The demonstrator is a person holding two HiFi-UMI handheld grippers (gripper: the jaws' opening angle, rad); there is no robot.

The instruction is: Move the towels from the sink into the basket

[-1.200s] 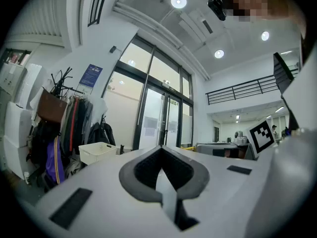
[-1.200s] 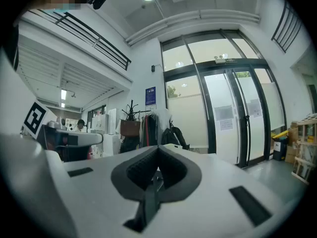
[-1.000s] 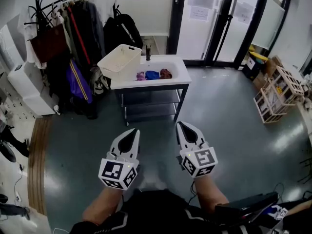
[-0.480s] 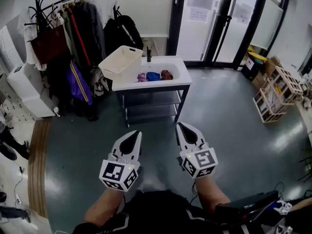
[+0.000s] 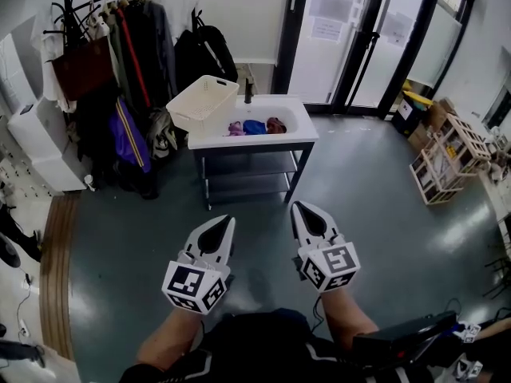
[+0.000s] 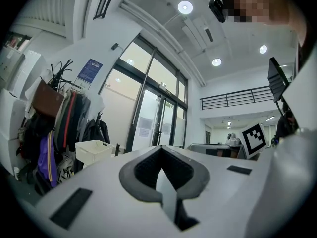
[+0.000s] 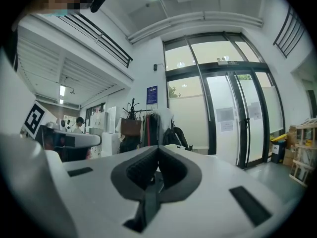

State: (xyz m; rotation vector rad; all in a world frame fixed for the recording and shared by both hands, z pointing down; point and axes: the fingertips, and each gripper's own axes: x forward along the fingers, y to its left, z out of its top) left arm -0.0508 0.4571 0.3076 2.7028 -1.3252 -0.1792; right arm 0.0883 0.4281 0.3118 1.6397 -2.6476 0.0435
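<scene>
A white sink [image 5: 297,132] on a metal stand sits some way ahead in the head view. In its basin lie three towels: a purple one [image 5: 235,128], a blue one [image 5: 254,126] and a dark red one [image 5: 275,124]. A cream basket [image 5: 204,100] rests tilted on the sink's left end, and its rim also shows in the left gripper view, basket [image 6: 93,150]. My left gripper [image 5: 227,220] and right gripper [image 5: 299,206] are held side by side low in the head view, well short of the sink. Both are shut and hold nothing.
A coat rack [image 5: 120,62] with hanging clothes and bags stands left of the sink. Glass doors [image 5: 355,38] lie behind it. Wooden crates [image 5: 451,154] sit at the right wall. White cabinets [image 5: 36,138] line the far left. Grey floor separates me from the sink stand.
The sink and basket sit slightly lower and larger in the head view as I have drawn a little closer. Both grippers stay shut and empty.
</scene>
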